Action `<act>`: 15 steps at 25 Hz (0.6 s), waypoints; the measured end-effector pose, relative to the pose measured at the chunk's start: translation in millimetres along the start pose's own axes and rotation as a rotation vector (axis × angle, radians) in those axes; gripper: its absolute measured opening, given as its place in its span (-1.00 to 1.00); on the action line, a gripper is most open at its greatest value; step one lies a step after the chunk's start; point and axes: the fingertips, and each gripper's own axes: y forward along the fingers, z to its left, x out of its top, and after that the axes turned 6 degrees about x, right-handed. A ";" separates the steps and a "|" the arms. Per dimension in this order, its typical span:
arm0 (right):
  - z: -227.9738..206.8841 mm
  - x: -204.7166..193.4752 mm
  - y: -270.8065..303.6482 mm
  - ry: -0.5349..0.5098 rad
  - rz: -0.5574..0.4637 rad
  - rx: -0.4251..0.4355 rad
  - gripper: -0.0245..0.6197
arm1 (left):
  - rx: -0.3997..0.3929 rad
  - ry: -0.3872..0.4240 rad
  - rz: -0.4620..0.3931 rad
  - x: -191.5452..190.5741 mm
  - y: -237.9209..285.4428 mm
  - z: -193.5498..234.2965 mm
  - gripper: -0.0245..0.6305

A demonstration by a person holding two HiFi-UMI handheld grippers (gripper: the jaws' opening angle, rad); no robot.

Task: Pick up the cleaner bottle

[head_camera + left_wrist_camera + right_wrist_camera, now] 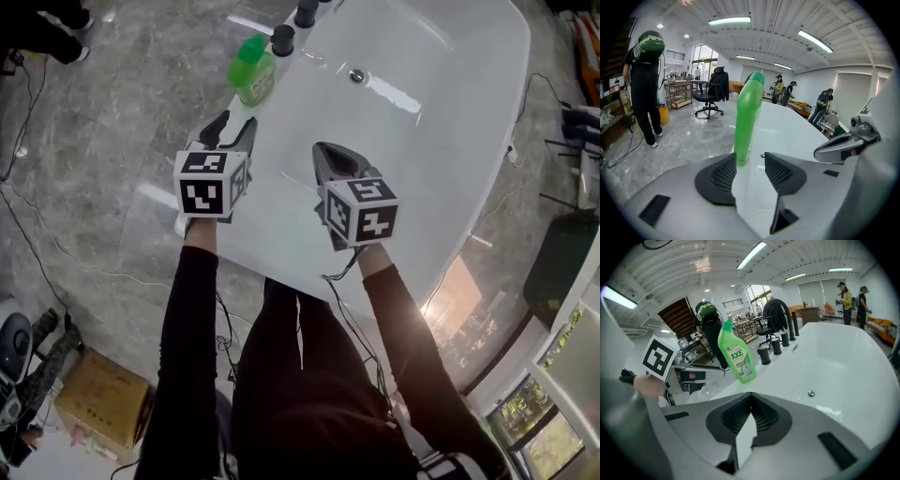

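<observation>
Apparently just beyond left claw [750, 156], cleaner bottle [748, 117]

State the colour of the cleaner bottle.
The cleaner bottle is bright green, cap included; the right gripper view shows it best.

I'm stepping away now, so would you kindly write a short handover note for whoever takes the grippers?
Left gripper: open, empty, aimed at the bottle, which is ahead of the jaws and not yet between them.
Right gripper: shut, empty, over the tub.
Bottle: green, upright on the tub's rim, beside the black taps.
Done: left gripper is lined up with the bottle.
Left: bring the left jaws around the bottle, close on it, and lift.
</observation>
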 end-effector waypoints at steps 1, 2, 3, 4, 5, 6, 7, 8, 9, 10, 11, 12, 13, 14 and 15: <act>-1.5 -1.0 2.9 0.001 0.002 0.001 -0.92 | 0.003 0.003 0.003 -1.1 4.5 2.3 -0.34; -2.5 -1.9 5.7 0.001 0.003 0.002 -0.92 | 0.005 0.007 0.006 -2.3 8.8 4.4 -0.34; -3.4 -2.6 8.4 0.000 0.005 0.004 -0.92 | 0.006 0.012 0.009 -3.4 13.0 6.0 -0.34; -4.4 -3.4 11.1 0.000 0.008 0.007 -0.92 | 0.006 0.019 0.012 -4.3 16.9 7.0 -0.34; -5.4 -4.2 13.7 0.000 0.010 0.009 -0.92 | 0.006 0.027 0.015 -5.1 20.7 7.5 -0.33; -6.6 -4.9 16.3 0.001 0.011 0.011 -0.92 | 0.006 0.035 0.017 -5.6 24.3 7.5 -0.32; -7.8 -5.6 19.0 0.003 0.012 0.014 -0.92 | 0.005 0.043 0.018 -5.7 27.9 7.3 -0.31; -9.0 -6.5 21.6 0.005 0.012 0.016 -0.92 | 0.005 0.049 0.017 -5.6 31.4 6.9 -0.30; -10.1 -8.0 24.0 0.008 0.014 0.019 -0.92 | 0.004 0.055 0.016 -5.6 34.5 6.2 -0.28; -10.9 -10.2 25.9 0.011 0.016 0.020 -0.92 | 0.002 0.060 0.015 -5.9 37.5 5.5 -0.28; -11.5 -12.7 27.6 0.015 0.019 0.022 -0.92 | 0.001 0.064 0.015 -6.5 40.3 5.0 -0.27; -12.0 -15.3 29.1 0.018 0.022 0.024 -0.92 | 0.000 0.067 0.015 -6.9 43.1 4.9 -0.27; -12.6 -17.6 30.3 0.021 0.024 0.025 -0.92 | -0.001 0.069 0.014 -6.8 45.9 5.1 -0.26; -13.4 -19.8 31.5 0.025 0.026 0.026 -0.92 | -0.002 0.070 0.012 -6.2 48.8 5.3 -0.26; -14.4 -21.9 32.5 0.028 0.028 0.026 -0.92 | -0.003 0.072 0.010 -5.0 51.6 5.5 -0.26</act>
